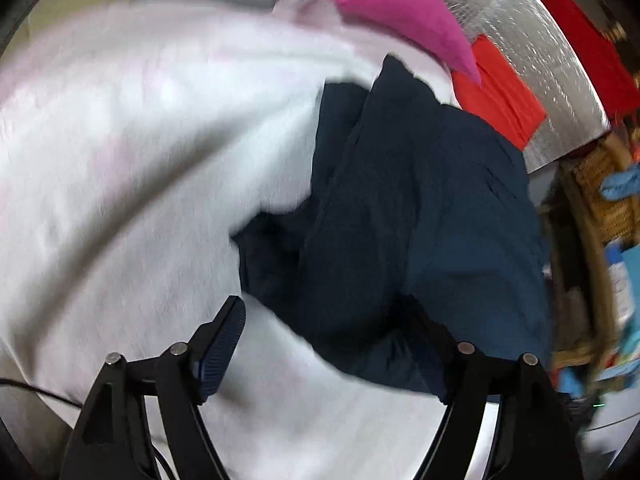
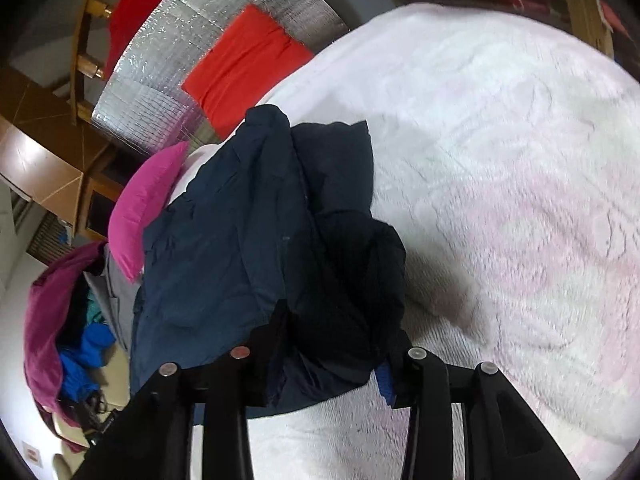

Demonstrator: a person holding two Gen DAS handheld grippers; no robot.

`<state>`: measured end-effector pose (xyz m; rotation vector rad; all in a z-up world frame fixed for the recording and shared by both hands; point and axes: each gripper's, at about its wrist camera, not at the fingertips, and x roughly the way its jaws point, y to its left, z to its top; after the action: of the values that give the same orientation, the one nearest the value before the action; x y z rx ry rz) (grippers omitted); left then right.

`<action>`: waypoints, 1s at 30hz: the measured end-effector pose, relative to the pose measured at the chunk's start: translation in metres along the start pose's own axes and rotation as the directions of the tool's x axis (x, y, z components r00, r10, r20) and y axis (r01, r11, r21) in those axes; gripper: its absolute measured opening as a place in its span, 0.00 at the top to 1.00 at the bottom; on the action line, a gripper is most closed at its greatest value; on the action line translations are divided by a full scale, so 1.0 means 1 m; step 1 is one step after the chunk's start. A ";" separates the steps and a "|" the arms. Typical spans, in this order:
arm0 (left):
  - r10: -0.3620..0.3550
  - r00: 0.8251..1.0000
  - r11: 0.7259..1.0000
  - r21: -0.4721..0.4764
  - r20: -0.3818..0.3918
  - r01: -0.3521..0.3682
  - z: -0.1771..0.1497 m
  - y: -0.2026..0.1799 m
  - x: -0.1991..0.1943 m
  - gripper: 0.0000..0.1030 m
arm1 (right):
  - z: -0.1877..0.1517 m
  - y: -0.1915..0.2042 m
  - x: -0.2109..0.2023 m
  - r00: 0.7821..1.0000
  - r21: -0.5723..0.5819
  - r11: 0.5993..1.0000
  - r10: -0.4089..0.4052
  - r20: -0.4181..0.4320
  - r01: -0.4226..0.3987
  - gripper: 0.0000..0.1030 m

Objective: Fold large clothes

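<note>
I was mid-fold: both the left gripper [image 1: 332, 344] and right gripper [image 2: 336, 340] looked spread around the bunched navy garment [image 2: 256, 232] on the white bedspread [image 2: 500, 180]; I reckoned clamping came next.

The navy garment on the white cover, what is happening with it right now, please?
A person with a gripper in each hand is handling the navy garment, which lies bunched on the white cover. The right gripper has dark cloth between its fingers; whether it is clamped cannot be told. The left gripper is open at the garment's edge. No neat fold shows yet. A pink pillow and a red cloth lie beyond.
</note>
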<state>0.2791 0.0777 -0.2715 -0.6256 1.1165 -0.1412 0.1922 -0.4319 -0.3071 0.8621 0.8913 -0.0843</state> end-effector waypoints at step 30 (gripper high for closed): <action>-0.011 0.993 0.998 0.057 0.118 0.005 0.020 -0.024 0.005 0.62 | 0.007 0.017 0.019 0.998 -0.007 1.000 -0.008 0.057 0.009 0.55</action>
<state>0.3032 0.0637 -0.2570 -0.5806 0.9923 -0.1405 0.2157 -0.4201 -0.3082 0.8450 0.8416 -0.1123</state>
